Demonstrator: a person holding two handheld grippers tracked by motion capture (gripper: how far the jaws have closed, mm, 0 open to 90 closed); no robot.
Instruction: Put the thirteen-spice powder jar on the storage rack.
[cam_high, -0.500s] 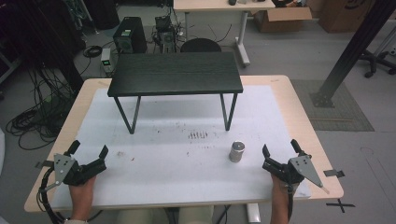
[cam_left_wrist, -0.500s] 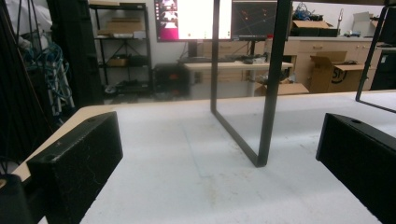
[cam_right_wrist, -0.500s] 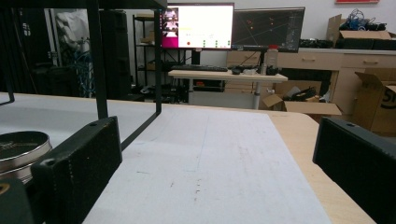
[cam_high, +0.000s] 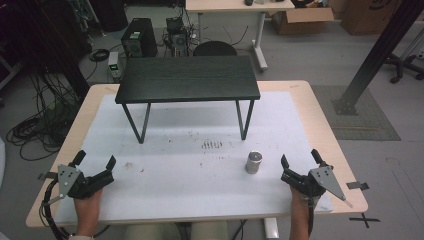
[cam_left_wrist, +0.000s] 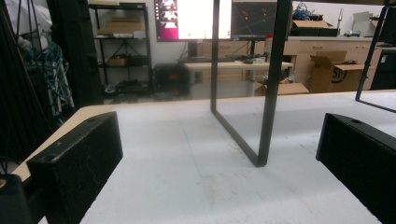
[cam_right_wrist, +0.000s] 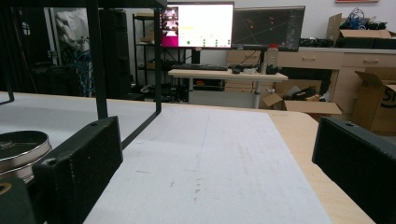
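Can (cam_high: 254, 162) stands upright on the white sheet (cam_high: 200, 170), in front of the black stand (cam_high: 187, 79) and nearer its right legs. Right gripper (cam_high: 299, 163) rests just right of the can, jaws wide apart, holding nothing. Left gripper (cam_high: 94, 165) lies well left of the can, jaws likewise spread and empty.

A pale wooden table (cam_high: 300, 95) carries a white sheet (cam_high: 200, 170). On the sheet stands a small black bench (cam_high: 187, 79). A metal tin (cam_high: 254, 162) sits in front of the bench's right legs.
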